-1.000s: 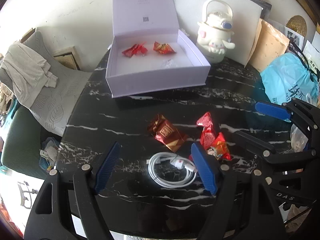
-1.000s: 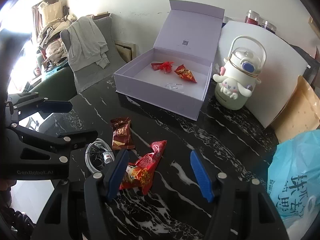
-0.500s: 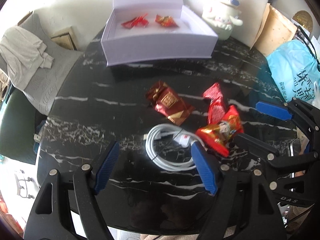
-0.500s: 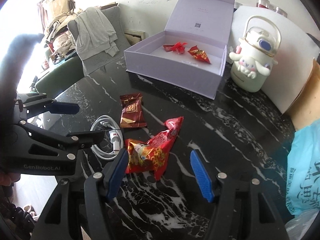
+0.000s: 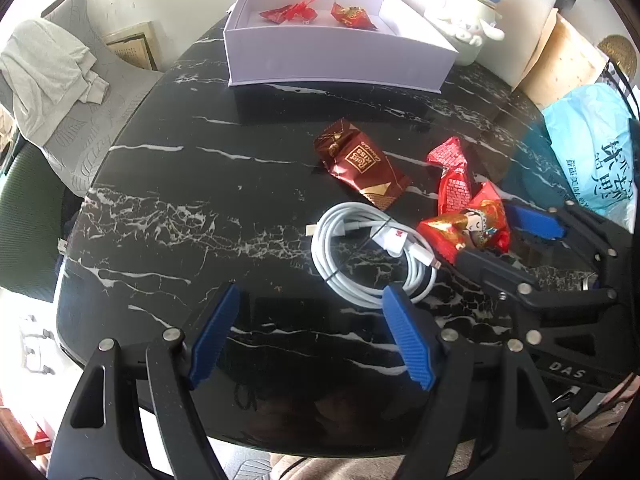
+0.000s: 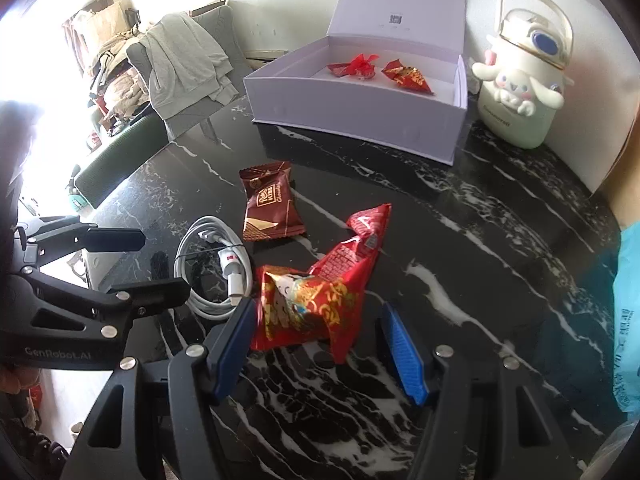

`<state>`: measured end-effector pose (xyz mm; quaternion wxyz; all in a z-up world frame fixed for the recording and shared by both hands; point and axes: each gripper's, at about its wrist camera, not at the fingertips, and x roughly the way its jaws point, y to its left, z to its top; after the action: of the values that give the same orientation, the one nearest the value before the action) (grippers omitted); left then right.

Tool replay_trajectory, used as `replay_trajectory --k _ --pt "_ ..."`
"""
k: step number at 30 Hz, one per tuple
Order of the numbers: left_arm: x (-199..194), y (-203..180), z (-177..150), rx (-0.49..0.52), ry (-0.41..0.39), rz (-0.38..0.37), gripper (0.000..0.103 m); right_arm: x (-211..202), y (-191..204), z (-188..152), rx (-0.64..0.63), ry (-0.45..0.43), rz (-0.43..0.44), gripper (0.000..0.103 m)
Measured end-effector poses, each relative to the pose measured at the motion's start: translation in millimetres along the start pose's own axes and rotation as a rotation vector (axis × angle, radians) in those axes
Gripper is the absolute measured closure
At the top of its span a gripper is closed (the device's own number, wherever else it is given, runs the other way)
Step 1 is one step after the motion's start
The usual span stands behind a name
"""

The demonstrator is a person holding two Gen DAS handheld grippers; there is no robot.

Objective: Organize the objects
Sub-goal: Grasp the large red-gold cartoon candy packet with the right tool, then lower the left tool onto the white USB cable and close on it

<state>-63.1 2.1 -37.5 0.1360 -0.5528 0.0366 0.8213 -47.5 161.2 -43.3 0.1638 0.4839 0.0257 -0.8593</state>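
Both blue pads of the left gripper stand wide apart above the near edge of the black marble table, and nothing is between them. Its right pad is just beside the coiled white charging cable; whether it touches the coil I cannot tell. Right of the cable lie two red snack packets, the nearer one with a cartoon face, the other partly under it. A brown chocolate wafer packet lies farther away. The right gripper enters from the right, open around the cartoon packet; the packet hides the tip of its near finger. At the far side the open lilac gift box holds two red candies; its lid is cut off by the frame. A white cartoon-dog bottle beside it is overexposed and hard to read.

From the right wrist view, the right gripper is spread open with the cartoon-face packet between its pads, near the left pad; contact is not clear. The second red packet leans over it. The cable and wafer packet lie to the left, the left gripper hides part of the coil. The box and bottle are far. A blue plastic bag is cut off at the right.
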Motion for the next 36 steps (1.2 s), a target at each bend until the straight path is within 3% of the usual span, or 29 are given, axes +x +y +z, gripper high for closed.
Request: replay_trajectory --k 5,7,12,24,28,34,36 --pt "-0.7 -2.8 -2.7 0.012 0.000 -0.014 0.030 9.0 -0.4 -1.3 0.006 -0.002 0.004 0.038" --pt "0.5 -5.0 -2.6 0.015 0.007 -0.026 0.029 8.0 -2.8 -2.5 0.024 -0.014 0.015 0.049" --pt "2.5 -9.6 -0.4 0.009 0.001 -0.087 0.029 4.9 -10.2 -5.6 0.042 -0.021 0.022 0.054" --pt "10.7 -24.0 8.5 0.027 0.004 -0.134 0.024 -9.0 -28.5 -23.6 0.065 -0.021 0.035 0.055" --pt "13.8 -29.3 11.5 0.055 0.000 -0.111 0.018 -13.4 -31.7 -29.8 0.063 -0.017 0.037 0.055" --pt "22.3 -40.6 13.6 0.147 -0.015 0.007 0.016 -19.0 -32.3 -37.0 0.041 0.000 0.039 0.054" --pt "23.7 -43.0 12.1 0.171 -0.029 0.013 0.014 -20.5 -32.3 -39.3 0.041 0.000 0.039 0.054"
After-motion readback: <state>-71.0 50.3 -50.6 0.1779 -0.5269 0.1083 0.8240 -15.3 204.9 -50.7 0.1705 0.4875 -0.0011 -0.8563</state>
